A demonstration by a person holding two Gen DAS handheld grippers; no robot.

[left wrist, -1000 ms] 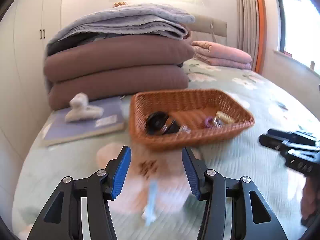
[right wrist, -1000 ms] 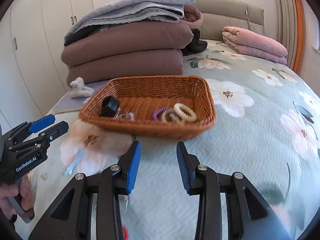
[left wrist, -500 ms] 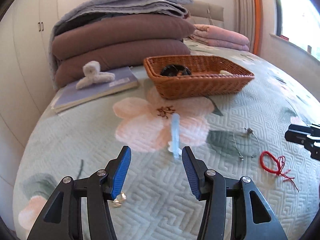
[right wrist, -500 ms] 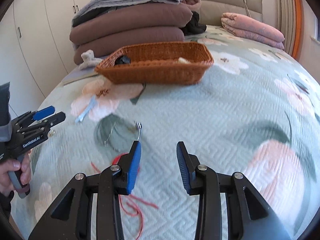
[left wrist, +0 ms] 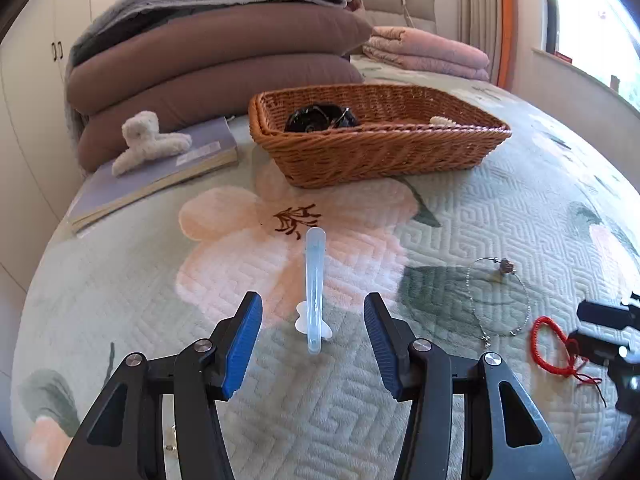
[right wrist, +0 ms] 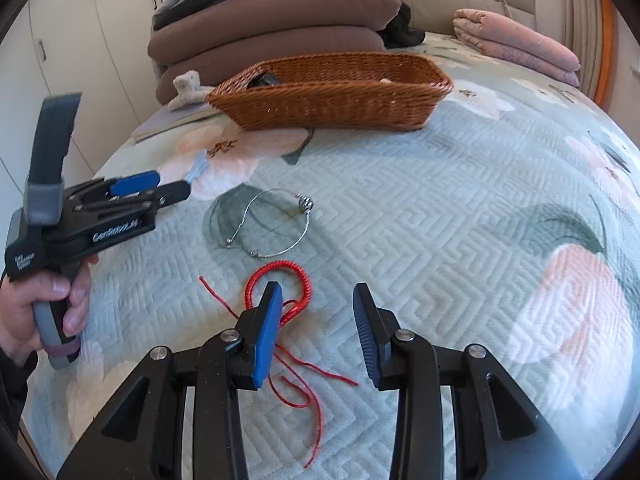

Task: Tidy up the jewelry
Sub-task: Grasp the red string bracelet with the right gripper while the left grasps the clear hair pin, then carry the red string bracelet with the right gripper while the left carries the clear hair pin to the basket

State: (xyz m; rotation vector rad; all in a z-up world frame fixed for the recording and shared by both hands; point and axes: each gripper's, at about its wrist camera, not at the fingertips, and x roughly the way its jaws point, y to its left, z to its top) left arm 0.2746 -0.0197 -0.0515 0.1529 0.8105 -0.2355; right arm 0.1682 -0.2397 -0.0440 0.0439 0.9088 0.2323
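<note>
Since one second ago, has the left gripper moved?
Yes. The left gripper has drawn back from the wicker basket and come down toward the bedspread, now framing the light blue hair clip.

Both wrist views look steeply down along their fingers, close over the bed, facing the wicker basket (left wrist: 376, 136) — the right view from further right; both share it.

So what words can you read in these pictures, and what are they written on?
"GenRobot.AI": white letters on the side of the black left gripper, seen from the right wrist camera.
White print on that gripper's dark rear block: too blurred to read.
Pale label on the lavender book beside the brown wicker basket: too small to read.
Nothing else carries writing.
</note>
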